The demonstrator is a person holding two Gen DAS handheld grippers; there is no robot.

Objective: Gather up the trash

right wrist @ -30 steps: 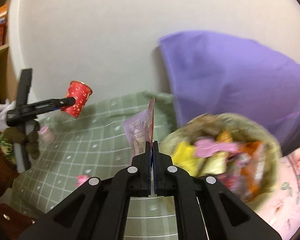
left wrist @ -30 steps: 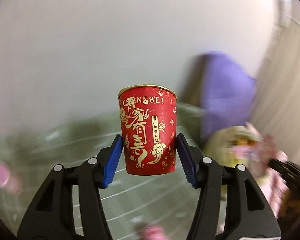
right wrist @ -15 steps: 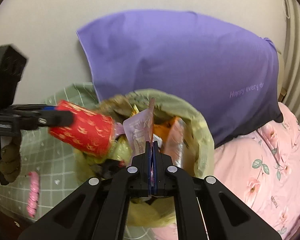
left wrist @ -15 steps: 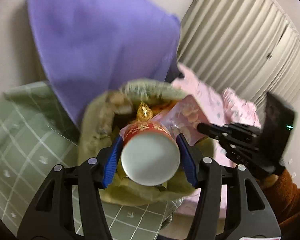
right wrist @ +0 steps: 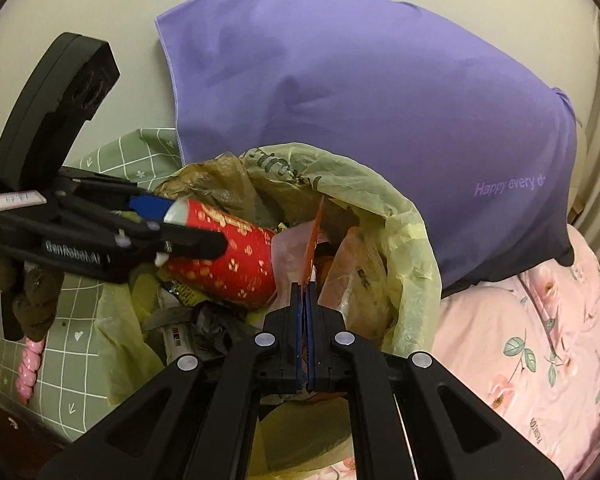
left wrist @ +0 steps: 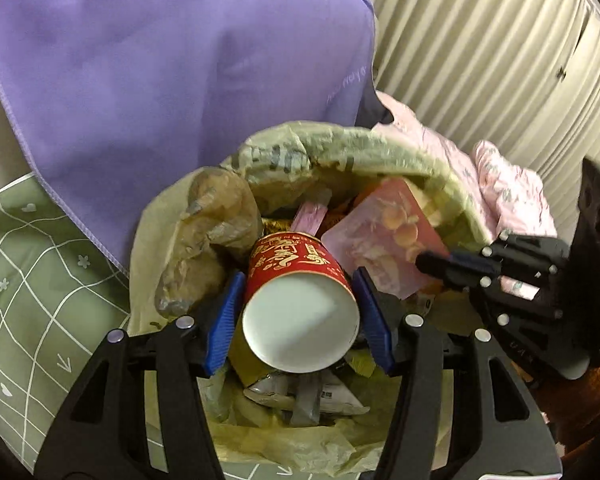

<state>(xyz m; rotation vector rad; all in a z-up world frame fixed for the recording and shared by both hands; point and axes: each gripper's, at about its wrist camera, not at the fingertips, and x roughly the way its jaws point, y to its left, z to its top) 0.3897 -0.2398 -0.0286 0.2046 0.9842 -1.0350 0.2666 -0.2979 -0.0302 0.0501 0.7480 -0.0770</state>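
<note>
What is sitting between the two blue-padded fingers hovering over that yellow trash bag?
A red paper cup, tipped mouth-down toward the yellow trash bag, sits between the left gripper pads; the left wrist view shows its white base.

The left wrist view looks steeply down, close in, into the open yellow-green plastic trash bag (left wrist: 340, 148). The right wrist view faces the same bag (right wrist: 404, 216) from its opposite side, less steeply and a little farther back. Both share the bag's mouth, the hanging purple cloth (left wrist: 180, 72) (right wrist: 360, 92) behind it (each camera also catches the other gripper), and the green grid-patterned sheet (left wrist: 28, 280) (right wrist: 80, 344).
</note>
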